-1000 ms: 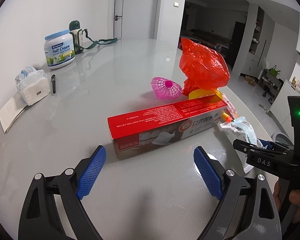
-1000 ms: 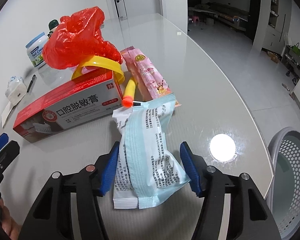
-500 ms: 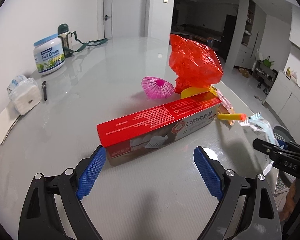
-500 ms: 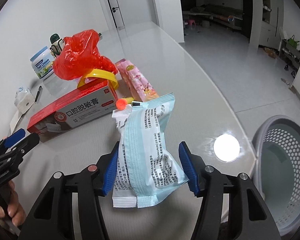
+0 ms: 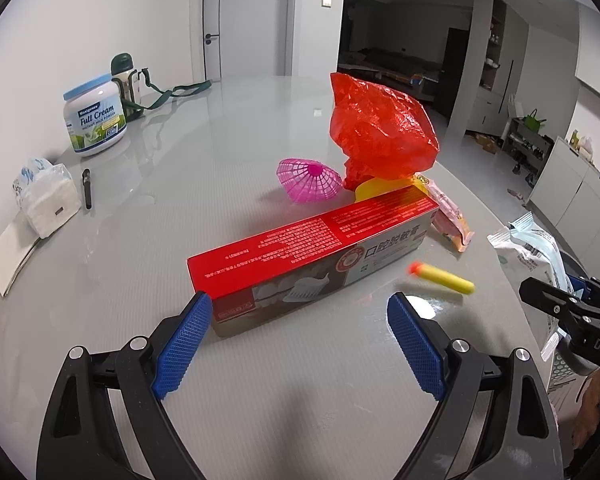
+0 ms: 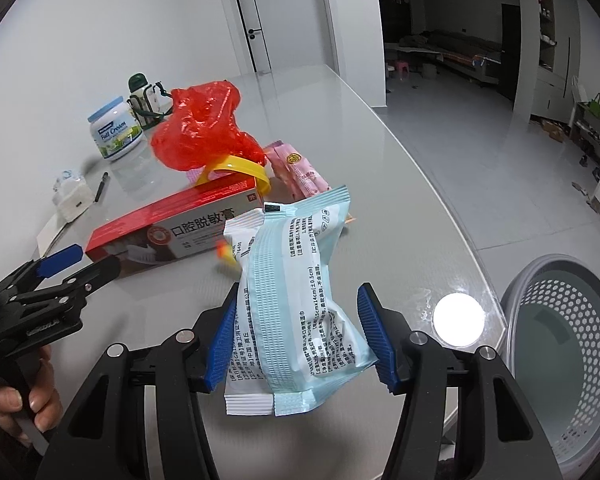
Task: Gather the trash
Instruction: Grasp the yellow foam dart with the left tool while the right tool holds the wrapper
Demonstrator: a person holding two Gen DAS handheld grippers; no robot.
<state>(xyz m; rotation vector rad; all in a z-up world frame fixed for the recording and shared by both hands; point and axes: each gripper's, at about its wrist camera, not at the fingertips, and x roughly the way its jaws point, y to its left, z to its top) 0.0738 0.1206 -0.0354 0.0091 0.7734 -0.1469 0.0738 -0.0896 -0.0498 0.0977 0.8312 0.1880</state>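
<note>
The grey table (image 5: pixel 228 152) fills most of both views, its near edge cut off by the frame. In the right wrist view a perforated grey bin (image 6: pixel 560 344) sits at the lower right, beyond the table's rim and partly cut by the frame edge.

The red toothpaste box (image 5: pixel 312 252) lies across the middle of the left wrist view, its near end between the tips of the left gripper (image 5: pixel 300 340). That gripper's blue pads stand wide apart, the left pad just beside the box corner, nothing held.

The crumpled red bag (image 5: pixel 380 128) rises behind the box, upper centre, hiding most of the yellow ring (image 6: pixel 236 168) beneath it; only an arc of the ring shows.

The right gripper (image 6: pixel 296 336) squeezes two wrappers (image 6: pixel 292 280), one white and one pale blue, pinned between its pads and raised off the table at the centre of its view. They hide most of the yellow dart (image 5: pixel 440 278), which the left view shows lying blurred on the table just right of the box.

At the upper left stand a milk-powder tub (image 5: pixel 96 120) and a green-capped bottle (image 5: pixel 126 84) behind it. A tissue pack (image 5: pixel 48 196) and a pen (image 5: pixel 87 188) lie at the left edge. A pink mesh cup (image 5: pixel 308 180) lies tipped beside the bag, and a pink snack packet (image 5: pixel 448 216) pokes out behind the box's far end, half hidden.
</note>
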